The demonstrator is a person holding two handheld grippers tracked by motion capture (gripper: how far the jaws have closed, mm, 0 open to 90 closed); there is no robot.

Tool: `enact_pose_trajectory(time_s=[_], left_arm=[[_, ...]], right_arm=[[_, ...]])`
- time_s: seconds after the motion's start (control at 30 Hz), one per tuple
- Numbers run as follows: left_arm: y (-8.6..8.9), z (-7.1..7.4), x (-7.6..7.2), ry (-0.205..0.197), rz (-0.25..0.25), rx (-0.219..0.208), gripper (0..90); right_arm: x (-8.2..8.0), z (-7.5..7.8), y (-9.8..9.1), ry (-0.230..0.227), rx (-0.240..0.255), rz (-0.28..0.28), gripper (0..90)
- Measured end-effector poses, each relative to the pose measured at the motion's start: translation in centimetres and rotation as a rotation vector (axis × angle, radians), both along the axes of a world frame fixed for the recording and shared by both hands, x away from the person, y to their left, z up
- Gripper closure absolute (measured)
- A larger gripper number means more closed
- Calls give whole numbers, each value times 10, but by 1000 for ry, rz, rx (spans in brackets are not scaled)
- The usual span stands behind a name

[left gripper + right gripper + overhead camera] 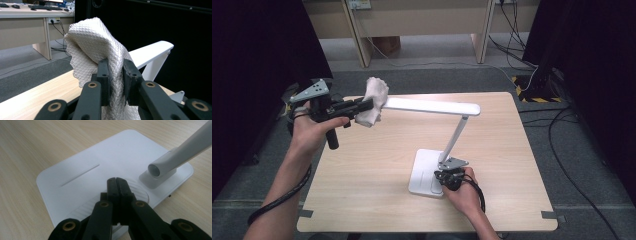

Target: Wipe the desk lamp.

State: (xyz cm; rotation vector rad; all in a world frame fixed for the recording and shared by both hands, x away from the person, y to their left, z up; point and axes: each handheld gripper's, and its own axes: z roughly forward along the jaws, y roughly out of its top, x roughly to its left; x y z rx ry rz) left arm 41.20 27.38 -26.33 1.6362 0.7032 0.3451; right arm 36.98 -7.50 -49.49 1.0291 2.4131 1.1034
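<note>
We are wiping down a white desk lamp [447, 145] that stands on the wooden surface [372, 165], toward its right half, with the base near our edge. Our left tool [364, 106] pinches a white cloth [374, 100] between its two black jaws; in the left gripper view the waffle-textured cloth [97, 45] bulges up above the jaws and hangs below them, so the grip sits across a bunched fold. We hold it this way, we judge, so that a soft wad and not hard plastic meets the lamp. The cloth lies against the free end of the lamp head [432, 105], the long flat bar that reaches left from the top of the slanted stem [454, 140].

Our right tool [447, 176] has its jaws pressed together with nothing between them, and its tips rest down on the lamp base [100, 167], on the ribbed round patch beside the stem's foot. That reads as a hold-down: the head juts far out from the base, so a push at its end could tip or slide the lamp.

The lamp is all white and smooth: a rounded square base with a thin groove, a tubular stem, and a slim head lying roughly level above the surface.
</note>
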Motion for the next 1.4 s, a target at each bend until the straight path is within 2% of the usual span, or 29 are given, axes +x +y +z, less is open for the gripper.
enact_pose_trajectory(time_s=[0.37,0.53,0.63,0.8,0.93,1.03,1.4], left_arm=[[-10,-2,0,18,14,-24,778],[-21,1,-4,-21,35,21,778],[-26,2,-5,-31,42,33,779],[-39,2,-10,-76,82,75,781],[-44,2,-12,-93,100,92,781],[-47,2,-12,-101,105,102,781],[-58,3,-11,-89,85,109,781]], right_arm=[[1,0,0,0,-3,5,900],[1,0,0,-1,-1,5,900],[0,0,0,-2,-2,6,900],[0,0,0,-1,-1,1,900],[0,0,0,-1,0,2,900],[0,0,0,-3,0,2,900],[0,0,0,-2,2,2,900]])
